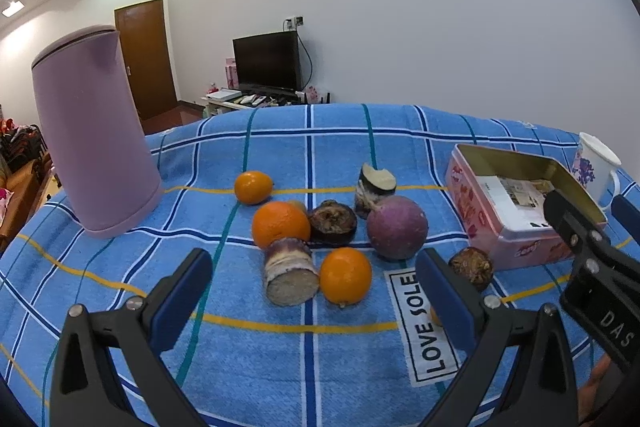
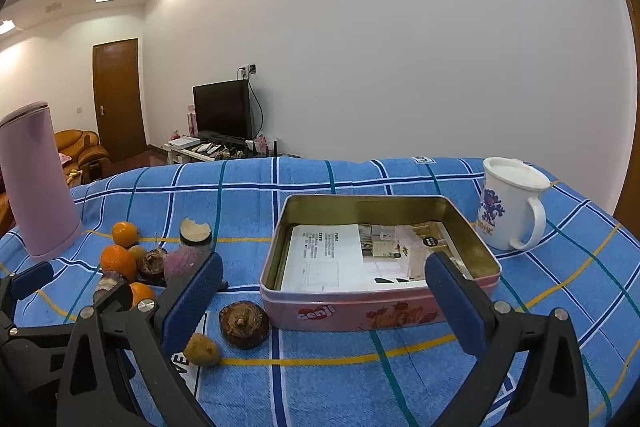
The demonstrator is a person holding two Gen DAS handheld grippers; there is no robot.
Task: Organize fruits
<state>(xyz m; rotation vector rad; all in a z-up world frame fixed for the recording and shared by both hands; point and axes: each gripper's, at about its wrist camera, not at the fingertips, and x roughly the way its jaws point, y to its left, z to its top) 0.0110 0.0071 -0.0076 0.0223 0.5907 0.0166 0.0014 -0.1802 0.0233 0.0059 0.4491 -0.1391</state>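
Tongs in both hands hang spread wide above a table draped in a blue checked cloth (image 1: 280,367), gripping nothing. The left gripper (image 1: 314,291) has its blue-padded fingers (image 1: 182,301) either side of the nearest fruit: an orange (image 1: 345,275) sitting just beside a cut stub of sugarcane (image 1: 289,273), which lies on its side with the pale cut end facing the camera. Behind these are a larger orange (image 1: 280,225), a dark shrivelled fruit (image 1: 333,221) touching it, a round purple fruit (image 1: 397,227), an upright cane piece with a bitten-looking white top (image 1: 374,189), and a small orange (image 1: 253,187) farthest back. A label on the cloth reads "LOVE SOLE".

The right gripper (image 2: 324,297) hovers in front of a pink tin (image 2: 400,315), which is open and lined with printed paper; no fruit is inside it. Just left of the tin sits another dark shrivelled fruit (image 2: 244,323), with a small tan fruit (image 2: 202,349) nearer the camera.

A white mug (image 2: 510,207) with a blue pattern stands behind the tin to the right. A tall lilac kettle (image 1: 90,135) stands at the far left of the table. Beyond are a dark television (image 1: 268,61) and a wooden door (image 1: 146,57).
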